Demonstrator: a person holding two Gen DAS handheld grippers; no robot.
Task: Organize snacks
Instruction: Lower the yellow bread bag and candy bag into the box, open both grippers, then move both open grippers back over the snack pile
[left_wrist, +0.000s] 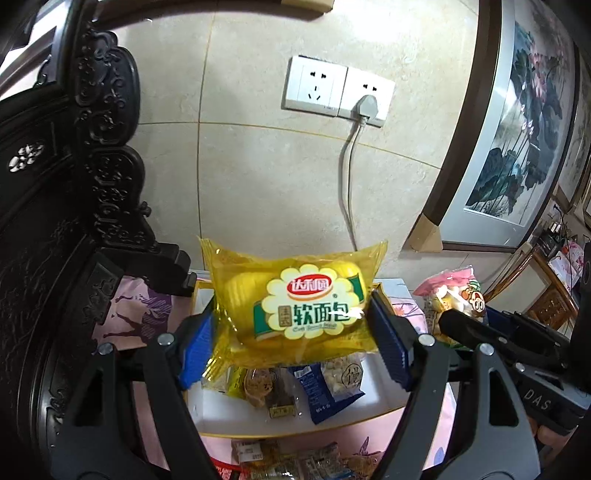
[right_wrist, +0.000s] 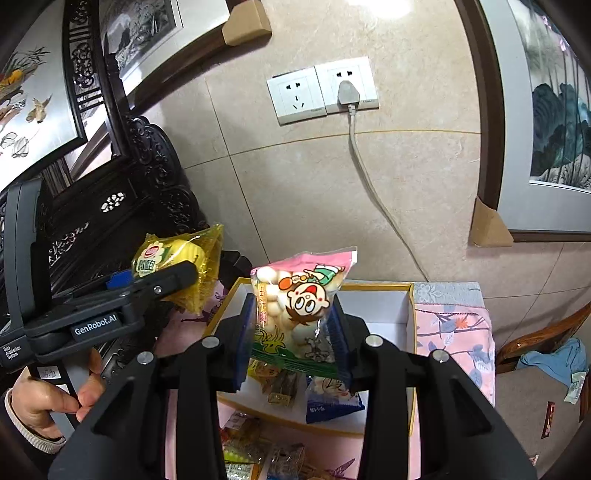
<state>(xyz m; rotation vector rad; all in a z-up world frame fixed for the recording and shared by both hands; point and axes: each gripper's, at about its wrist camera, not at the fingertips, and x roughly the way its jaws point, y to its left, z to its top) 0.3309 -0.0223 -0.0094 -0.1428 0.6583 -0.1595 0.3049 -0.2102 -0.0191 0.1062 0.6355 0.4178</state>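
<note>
While the left gripper (left_wrist: 291, 325) clamps a yellow plastic bread packet (left_wrist: 295, 295) mid-frame, the right gripper (right_wrist: 291, 336) pinches a pink cartoon snack bag (right_wrist: 299, 306). Both hang above a white open box (right_wrist: 376, 306), lower centre.

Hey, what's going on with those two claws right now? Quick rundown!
Left gripper shut on yellow bread packet. Right gripper shut on pink snack bag. Both held above white box. Nothing in the way.

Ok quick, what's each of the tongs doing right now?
Left tongs: closed on the yellow bread pack, lifted above the box.
Right tongs: closed on the pink snack bag.
</note>
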